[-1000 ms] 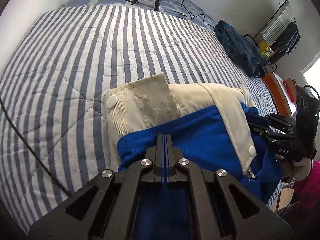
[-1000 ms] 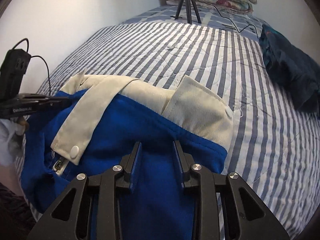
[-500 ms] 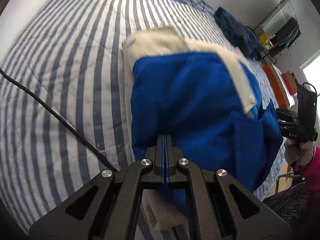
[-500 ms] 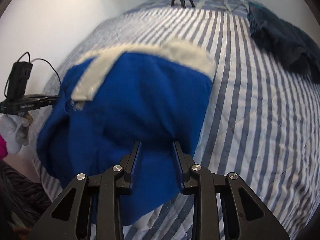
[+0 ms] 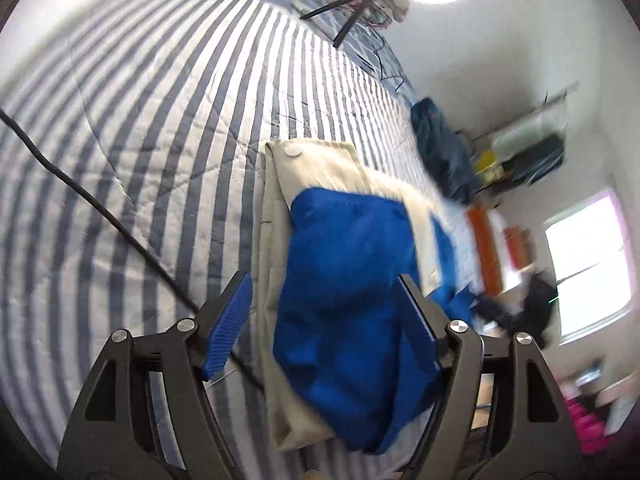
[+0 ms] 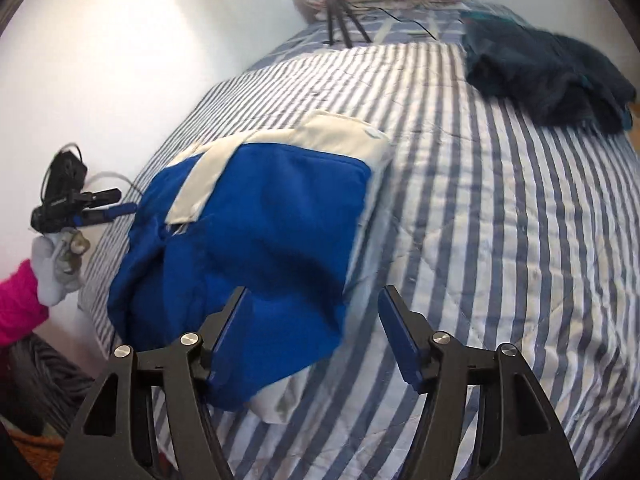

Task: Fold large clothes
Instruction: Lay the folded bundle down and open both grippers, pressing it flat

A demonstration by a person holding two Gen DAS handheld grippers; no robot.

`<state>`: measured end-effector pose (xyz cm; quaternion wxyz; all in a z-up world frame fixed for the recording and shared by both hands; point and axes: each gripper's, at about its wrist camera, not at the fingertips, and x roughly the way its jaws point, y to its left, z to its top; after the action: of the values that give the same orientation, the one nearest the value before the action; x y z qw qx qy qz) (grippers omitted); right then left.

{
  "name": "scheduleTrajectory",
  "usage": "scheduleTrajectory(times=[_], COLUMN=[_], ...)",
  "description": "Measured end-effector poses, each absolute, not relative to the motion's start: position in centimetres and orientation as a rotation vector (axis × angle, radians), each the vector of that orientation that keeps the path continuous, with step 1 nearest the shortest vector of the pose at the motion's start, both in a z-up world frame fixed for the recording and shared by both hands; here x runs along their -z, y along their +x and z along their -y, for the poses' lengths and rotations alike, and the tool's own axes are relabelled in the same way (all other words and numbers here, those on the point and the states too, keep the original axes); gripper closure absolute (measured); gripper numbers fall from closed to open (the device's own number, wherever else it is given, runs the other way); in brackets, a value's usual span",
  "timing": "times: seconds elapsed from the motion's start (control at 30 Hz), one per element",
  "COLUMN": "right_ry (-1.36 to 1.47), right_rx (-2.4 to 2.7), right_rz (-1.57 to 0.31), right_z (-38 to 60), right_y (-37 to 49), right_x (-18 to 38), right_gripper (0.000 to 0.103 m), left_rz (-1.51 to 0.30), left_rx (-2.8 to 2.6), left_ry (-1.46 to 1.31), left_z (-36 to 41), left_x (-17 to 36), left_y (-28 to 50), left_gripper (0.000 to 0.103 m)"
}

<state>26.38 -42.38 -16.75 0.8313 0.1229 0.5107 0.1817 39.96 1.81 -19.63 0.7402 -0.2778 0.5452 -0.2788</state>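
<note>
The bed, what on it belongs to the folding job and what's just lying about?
Job:
- blue and cream garment, folded over, lying on the striped bedspread
- left gripper and right gripper, both open, just released

Lying about:
- dark blue clothes pile
- tripod
- black cable

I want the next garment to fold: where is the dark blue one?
In the right wrist view, the dark blue garment lies bunched at the striped bed's far right, beyond the blue-and-cream jacket.

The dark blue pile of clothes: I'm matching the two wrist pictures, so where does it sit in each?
Left wrist: dark blue pile of clothes right of centre, at the bed's far edge, beyond the blue jacket.
Right wrist: upper right corner on the striped quilt.
Shared landmark: black tripod legs by the pillows.
</note>
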Motion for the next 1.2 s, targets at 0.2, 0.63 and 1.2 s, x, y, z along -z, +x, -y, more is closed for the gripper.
scheduleTrajectory(times=[0.2,0.63,1.2], right_ry=[0.425,0.666,0.537], right_rx=[-0.446,-0.573,-0.543], right_rz=[-1.149,-1.179,-1.193], right_z=[43.4,42.6,35.3], right_y=[27.2,30.0,33.3], right_x=[19.6,22.8,20.6], right_gripper=[0.038,0.037,0.075], left_rz=[-1.246,-1.356,-1.281], left_rx=[0.603,0.71,0.635], left_ry=[-0.728,-0.732,-0.381], left_z=[-3.2,-2.2,2.5], left_x=[22.5,25.7,21.6], left_y=[42.2,41.6,39.5], left_gripper=[0.029,0.045,0.083])
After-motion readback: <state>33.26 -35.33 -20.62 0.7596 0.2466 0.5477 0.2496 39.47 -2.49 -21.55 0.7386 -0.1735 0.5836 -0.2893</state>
